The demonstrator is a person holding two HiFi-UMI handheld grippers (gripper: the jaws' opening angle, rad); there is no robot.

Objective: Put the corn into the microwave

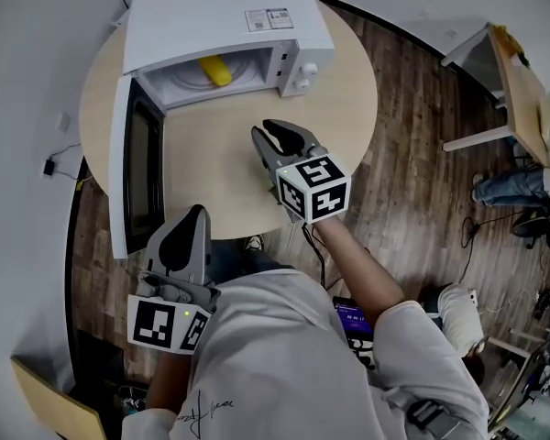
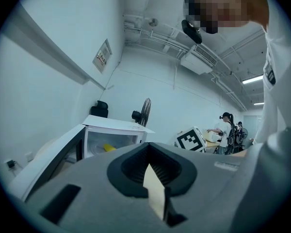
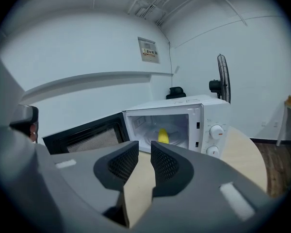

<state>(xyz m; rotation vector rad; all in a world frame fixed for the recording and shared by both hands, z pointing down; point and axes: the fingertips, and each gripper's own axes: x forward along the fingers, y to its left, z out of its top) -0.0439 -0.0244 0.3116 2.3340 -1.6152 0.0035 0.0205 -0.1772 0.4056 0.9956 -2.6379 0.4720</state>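
We see the corn (image 1: 214, 70) lying inside the open microwave (image 1: 220, 16) at the far side of the desk (image 1: 229, 186), our right tongs (image 1: 277, 136) slightly spread and empty and our left tongs (image 1: 191, 220) pressed together, so a careless push on the door (image 1: 137, 168) could make the microwave slide.

The room is bright and evenly lit from above; a ceiling lamp (image 2: 252, 79) shows as a white strip in the left gripper view. Shadows on the counter (image 1: 348, 108) are soft and pale. All three views bend strongly at the edges, with dark corners. The left gripper (image 2: 148, 147) and the right gripper (image 3: 144, 152) look slightly soft close to their cameras.
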